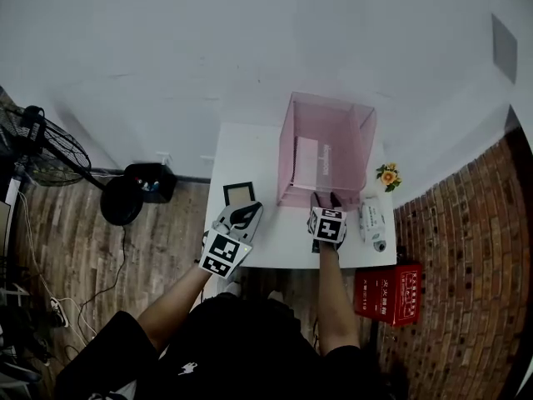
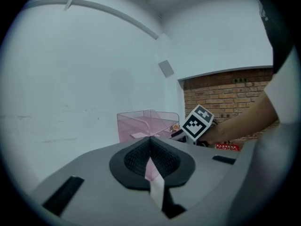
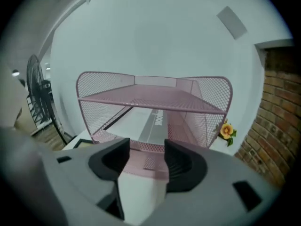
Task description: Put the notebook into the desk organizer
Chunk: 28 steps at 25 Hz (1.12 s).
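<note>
Two grippers. The right gripper (image 3: 146,155) has its jaws apart with nothing clamped, at the near open side of the one pink mesh desk organizer (image 3: 107,96). The left gripper (image 2: 150,160), nearer and further left, has its jaws together and empty. One notebook (image 3: 139,124) lies flat in the organizer's bottom level, under its single shelf; its print is too small to read. One dark frame (image 1: 239,193) lies left of the organizer on the white table (image 1: 246,150).
</note>
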{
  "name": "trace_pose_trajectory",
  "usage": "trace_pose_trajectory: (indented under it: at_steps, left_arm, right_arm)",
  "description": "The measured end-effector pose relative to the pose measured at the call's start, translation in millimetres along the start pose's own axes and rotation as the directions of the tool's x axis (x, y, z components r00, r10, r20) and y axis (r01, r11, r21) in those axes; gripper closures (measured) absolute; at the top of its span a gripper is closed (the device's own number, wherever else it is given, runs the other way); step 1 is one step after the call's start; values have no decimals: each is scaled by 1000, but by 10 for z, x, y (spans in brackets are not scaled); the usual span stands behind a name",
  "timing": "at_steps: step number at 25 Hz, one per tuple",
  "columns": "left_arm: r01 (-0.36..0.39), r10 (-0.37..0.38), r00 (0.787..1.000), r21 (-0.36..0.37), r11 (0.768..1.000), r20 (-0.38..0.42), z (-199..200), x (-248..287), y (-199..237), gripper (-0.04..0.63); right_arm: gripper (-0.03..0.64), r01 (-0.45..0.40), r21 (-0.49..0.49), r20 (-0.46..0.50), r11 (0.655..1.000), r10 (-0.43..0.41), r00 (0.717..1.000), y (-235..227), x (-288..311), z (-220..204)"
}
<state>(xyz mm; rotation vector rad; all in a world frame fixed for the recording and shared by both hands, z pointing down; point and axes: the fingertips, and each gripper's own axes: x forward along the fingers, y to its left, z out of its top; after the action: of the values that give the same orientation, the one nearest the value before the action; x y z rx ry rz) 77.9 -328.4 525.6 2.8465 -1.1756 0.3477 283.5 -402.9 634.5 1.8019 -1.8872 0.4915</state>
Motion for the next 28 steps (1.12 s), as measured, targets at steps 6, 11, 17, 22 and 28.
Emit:
trace_pose_trajectory:
  at_steps: [6,11,17,22,28]
  left_arm:
    - [74,-73,997,-37,997,26,-13,-149,65,594]
    - [124,-123,991,-25,992,53,3,-253,115,594]
    - [124,-124,989,2,992,83,92,-323,59,593]
    - [108,-108,990,5,994,95,99,-460,-31,592]
    - [92,-94,991,24,995,99,184,-712,-219,594]
  right_arm:
    - [427,-52,196,113,979,30,993,99,-380,56]
    - [551,-87,249,186,965,41,982,270,-786,98]
    - [615,-92,262,281,961,15,960,302,-1396,157]
    - [615,-126,257,346,958,31,938,404,-1803,205]
    - [615,-154,227,405,962,51,913,532,-2308,191]
